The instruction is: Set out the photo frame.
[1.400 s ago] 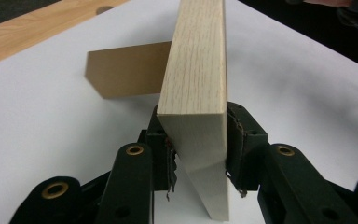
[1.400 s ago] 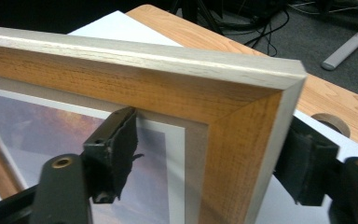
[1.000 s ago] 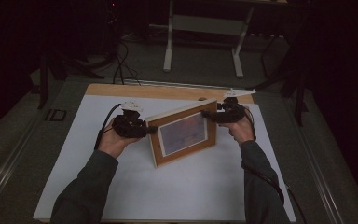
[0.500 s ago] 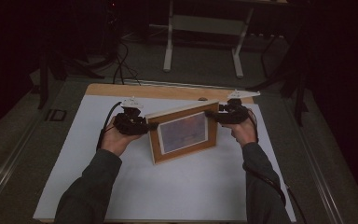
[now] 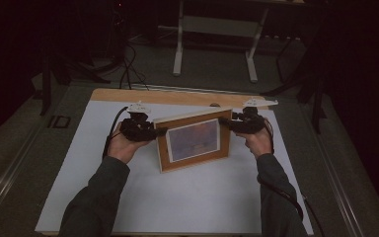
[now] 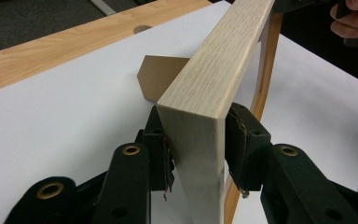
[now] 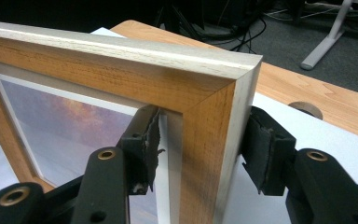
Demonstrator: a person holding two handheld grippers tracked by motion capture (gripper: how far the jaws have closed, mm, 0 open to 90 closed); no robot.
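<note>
A wooden picture frame [image 5: 193, 140] with an orange-toned print stands tilted on the white sheet [image 5: 187, 202]. My left gripper [image 5: 159, 131] holds its upper left corner. In the left gripper view both pads press the pale frame edge [image 6: 219, 70] from either side, so the left gripper [image 6: 198, 135] is shut on it. My right gripper [image 5: 225, 122] is at the upper right corner. Its jaws have just been closing, and the frame corner [image 7: 205, 93] is between them. The right gripper [image 7: 200, 144] is still open, with a thin gap at the back pad [image 7: 263, 154].
A brown cardboard back stand [image 6: 161, 77] sticks out behind the frame onto the sheet. The sheet lies on a wooden tabletop [image 5: 177, 96] with a round hole [image 5: 215, 104] near its far edge. Table legs and cables stand on the dark floor beyond.
The right gripper has edged slightly rightward and down at the frame's upper right corner. The frame and the left gripper stay where they were.
</note>
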